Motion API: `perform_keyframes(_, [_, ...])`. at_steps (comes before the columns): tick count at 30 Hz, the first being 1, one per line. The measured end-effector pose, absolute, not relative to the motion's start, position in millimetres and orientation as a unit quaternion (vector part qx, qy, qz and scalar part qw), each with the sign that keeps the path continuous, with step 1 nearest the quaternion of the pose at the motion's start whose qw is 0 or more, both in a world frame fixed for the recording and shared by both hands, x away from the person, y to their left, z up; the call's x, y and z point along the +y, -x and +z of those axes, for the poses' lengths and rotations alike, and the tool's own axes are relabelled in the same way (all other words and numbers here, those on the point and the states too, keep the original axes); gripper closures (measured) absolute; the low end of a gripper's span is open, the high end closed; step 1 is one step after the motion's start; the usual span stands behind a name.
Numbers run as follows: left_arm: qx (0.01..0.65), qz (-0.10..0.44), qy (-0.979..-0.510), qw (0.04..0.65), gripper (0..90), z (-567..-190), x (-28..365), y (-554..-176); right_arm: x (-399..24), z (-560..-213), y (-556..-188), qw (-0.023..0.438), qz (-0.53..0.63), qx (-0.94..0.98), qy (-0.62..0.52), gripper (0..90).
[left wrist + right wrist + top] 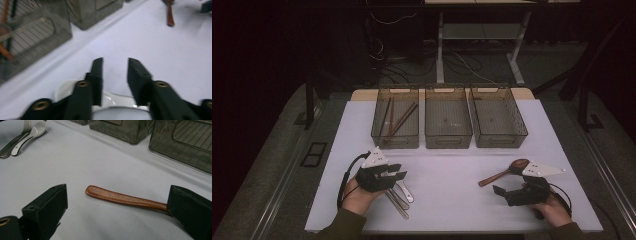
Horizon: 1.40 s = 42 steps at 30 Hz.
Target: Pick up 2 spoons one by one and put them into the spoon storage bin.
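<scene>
The left gripper (pixel 398 174) hangs low over a white spoon (pixel 65 88) near the table's (pixel 447 175) near left edge, its jaws narrowed but apart, with the spoon beneath them and nothing gripped. Metal cutlery (pixel 398 202) lies touching the spoon on its near side. The right gripper (pixel 501 192) rests near the near right corner, jaws wide apart and holding nothing, with the handle of a wooden spoon (pixel 125 199) lying between them on the table. That spoon's bowl points toward the far right. Along the far edge stand three wire baskets (pixel 448 142) side by side; the left one holds chopsticks (pixel 399 118).
</scene>
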State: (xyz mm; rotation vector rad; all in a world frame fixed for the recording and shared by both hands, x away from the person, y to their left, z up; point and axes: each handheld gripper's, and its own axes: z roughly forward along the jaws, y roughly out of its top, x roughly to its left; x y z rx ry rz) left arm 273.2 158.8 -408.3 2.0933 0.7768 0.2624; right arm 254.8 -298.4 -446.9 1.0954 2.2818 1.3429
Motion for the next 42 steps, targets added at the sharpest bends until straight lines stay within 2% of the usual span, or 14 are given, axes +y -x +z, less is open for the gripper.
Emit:
perform_keyframes(6, [0.306, 0.080, -0.855, 0.411, 88.8, -417.8, 160.2, -265.1, -298.2, -447.2, -255.2, 0.139, 0.463, 0.789, -0.379, 2.9])
perform_keyframes(11, [0.293, 0.080, -0.879, 0.367, 88.8, -427.7, 155.6, -259.6, -298.3, -447.1, -254.8, 0.139, 0.463, 0.789, -0.379, 2.9])
perform_keyframes(17, [0.289, 0.064, -0.886, 0.357, 88.8, -433.2, 149.8, -258.2, -298.3, -446.8, -254.5, 0.139, 0.463, 0.790, -0.378, 2.9])
perform_keyframes(32, [0.294, 0.045, -0.875, 0.382, 88.8, -437.2, 141.3, -269.4, -296.3, -447.3, -254.9, 0.140, 0.460, 0.792, -0.377, 2.9])
perform_keyframes(42, [0.284, 0.054, -0.886, 0.362, 88.8, -441.0, 126.9, -279.3, -295.6, -447.3, -254.9, 0.140, 0.459, 0.792, -0.376, 2.9])
